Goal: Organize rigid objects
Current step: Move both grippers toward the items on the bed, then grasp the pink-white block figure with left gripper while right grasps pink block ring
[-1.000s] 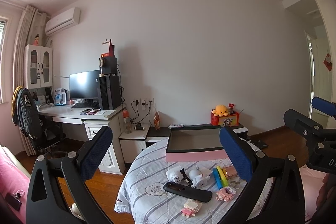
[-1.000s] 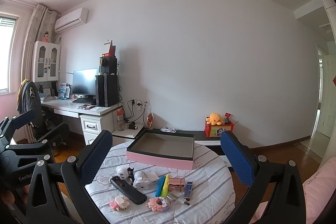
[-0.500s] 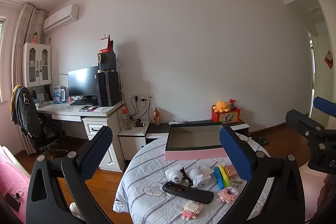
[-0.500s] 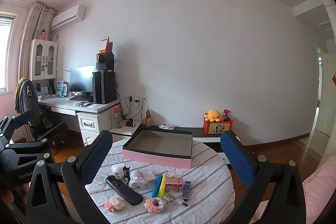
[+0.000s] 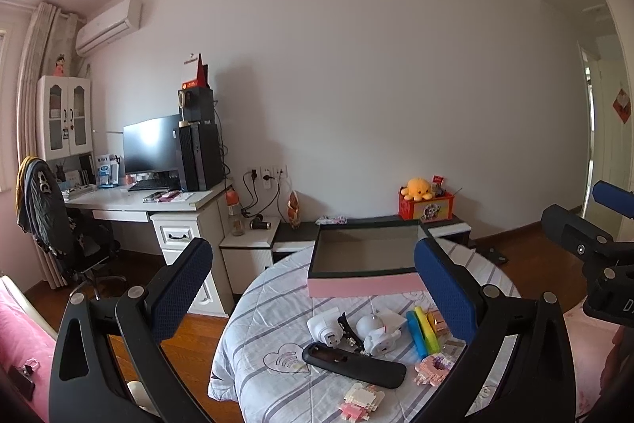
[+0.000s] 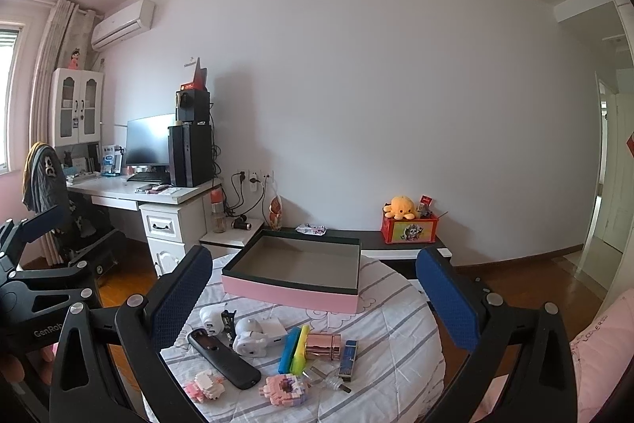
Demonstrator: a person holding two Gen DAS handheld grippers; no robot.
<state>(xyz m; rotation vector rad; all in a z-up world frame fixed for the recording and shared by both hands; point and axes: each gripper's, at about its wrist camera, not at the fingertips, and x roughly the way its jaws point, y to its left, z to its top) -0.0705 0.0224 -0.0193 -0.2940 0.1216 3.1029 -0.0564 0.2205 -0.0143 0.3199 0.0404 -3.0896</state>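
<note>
1. Small rigid items sit clustered on the near half of a round table covered with a striped cloth: black remote, white plug adapter, white round gadget, white flat block, blue bar touching yellow-green bar, rose-gold case, dark blue lighter-like stick, two pink brick figures.
2. Same cluster in the left view: remote lies crosswise in front, brick figure closest to the table's near edge.
3. Pink-sided open box with a dark inside sits at the far side of the table, behind the cluster, apart from it; nothing visible inside. Left view: box, its right corner hidden by a finger.
4. Room to move: a strip of bare cloth between the box front and the items; bare cloth to the right of the lighter-like stick out to the table edge. Items near the front edge have little margin.
5. Right gripper: fingers spread wide, nothing between the blue pads, held above the table and touching nothing.
6. Left gripper: fingers also wide apart, holding nothing, up off the table on its left side.
7. Each gripper shows in the other's view at the frame edge: left, right.
8. Beyond the table: white desk with monitor and PC tower at left, low dark shelf along the wall with a red box and an orange plush, wood floor, doorway at right.
</note>
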